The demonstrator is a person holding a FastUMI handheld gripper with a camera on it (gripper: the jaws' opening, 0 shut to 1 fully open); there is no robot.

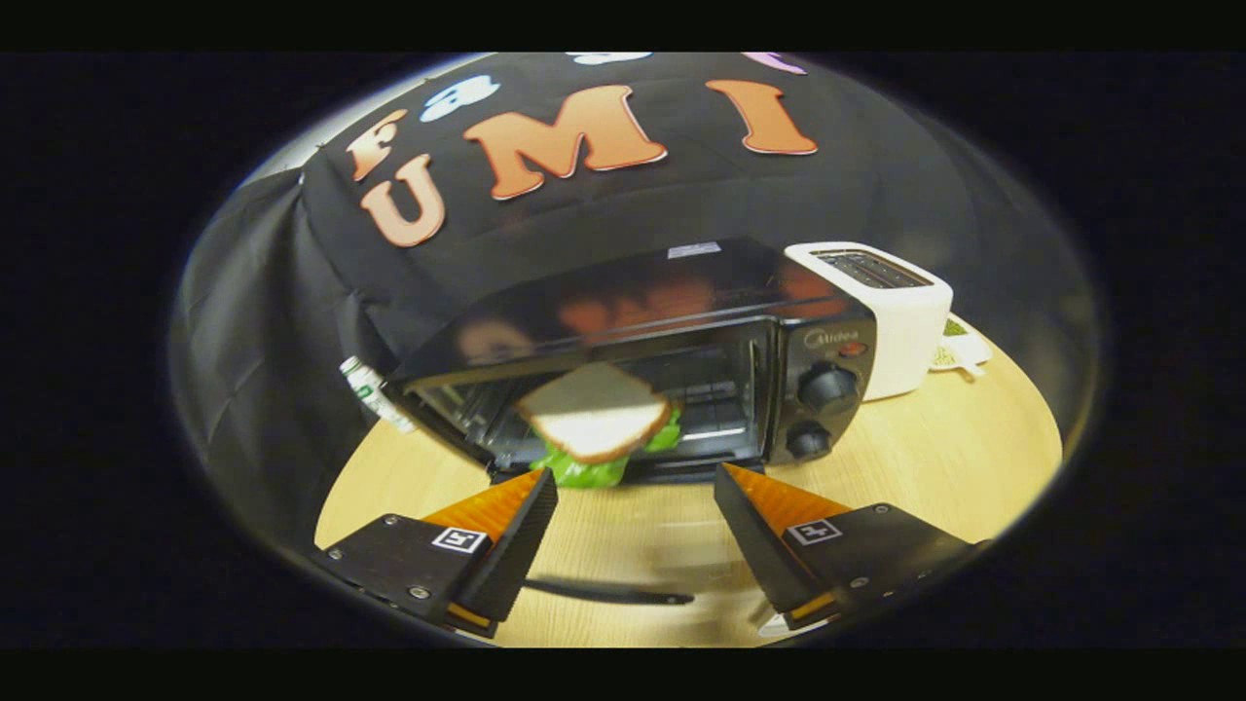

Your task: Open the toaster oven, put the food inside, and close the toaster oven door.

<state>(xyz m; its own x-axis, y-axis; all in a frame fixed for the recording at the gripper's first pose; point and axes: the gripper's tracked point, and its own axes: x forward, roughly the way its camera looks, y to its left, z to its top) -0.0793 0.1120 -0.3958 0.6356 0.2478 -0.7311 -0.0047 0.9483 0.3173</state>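
Sandwich (596, 421) first: a slice of white bread over green lettuce, sitting at the mouth of the toaster oven (642, 360), straight ahead of the hand-held gripper (635, 506) and a touch toward its left finger. The fingers are spread wide with nothing between them, and the food lies just beyond their tips, so the grip is off it. From where the camera rides, the sandwich looks to rest at the front lip of the open cavity, on or just past the rack, though the fisheye bend makes it hard to say how deep in it really is.

The oven door (623, 589) appears dropped flat toward the gripper, its glass passing beneath the fingers and showing the wood of the table (934, 458) through it; the dark bar of its handle lies low between the two fingers, running crosswise to them. That is the relation the coming move hangs on, I would judge: the handle's long axis is across the line of reach and it sits nearer than the food, so the gripper would need to come back and under it to swing the door up.

A white toaster (891, 312) stands touching or just beside the oven's knob side, well clear of the door's swing.
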